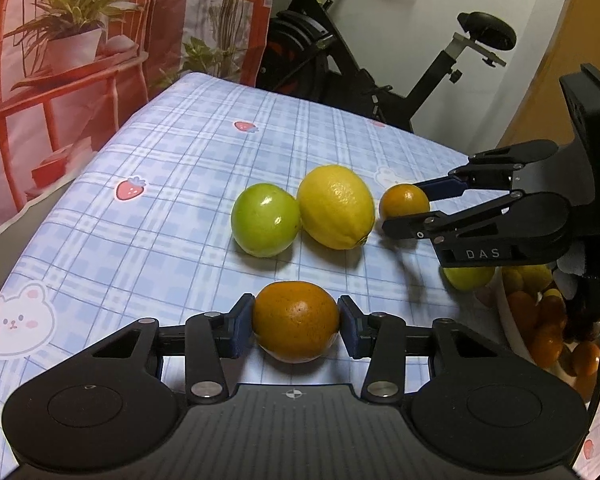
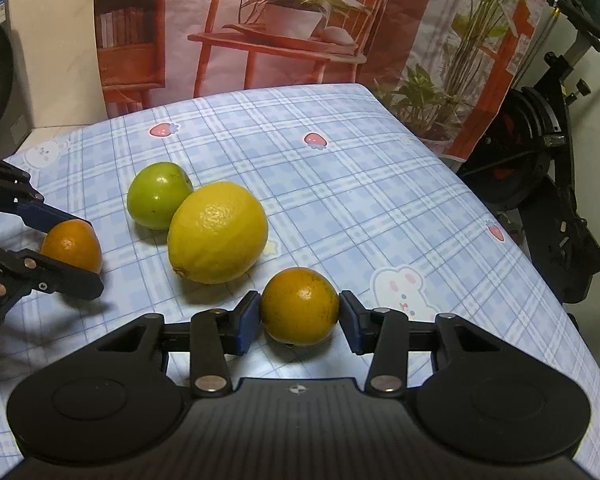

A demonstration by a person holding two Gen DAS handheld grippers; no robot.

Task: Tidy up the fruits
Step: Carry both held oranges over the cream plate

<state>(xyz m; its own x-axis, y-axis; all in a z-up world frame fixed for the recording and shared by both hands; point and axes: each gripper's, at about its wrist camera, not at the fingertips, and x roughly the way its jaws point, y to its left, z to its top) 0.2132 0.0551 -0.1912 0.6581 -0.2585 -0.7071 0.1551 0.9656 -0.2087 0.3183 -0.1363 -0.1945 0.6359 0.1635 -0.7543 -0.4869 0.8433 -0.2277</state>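
On the plaid counter [image 1: 148,240], left tool [image 1: 296,322] is clamping one orange [image 1: 296,320]. Right tool [image 2: 299,312] is clamping another orange [image 2: 299,306]; lifting both straight should avoid nudging the lemon [image 2: 218,232].

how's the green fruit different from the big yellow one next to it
The green fruit is smaller and rounder; the yellow fruit is larger and oval, with a nub at one end. The green fruit's skin is smooth and glossy, while the yellow fruit's skin is dimpled. In the right wrist view the green fruit lies farther back, partly hidden behind the yellow fruit. Both rest touching on the checked cloth, and neither is held by a tool.
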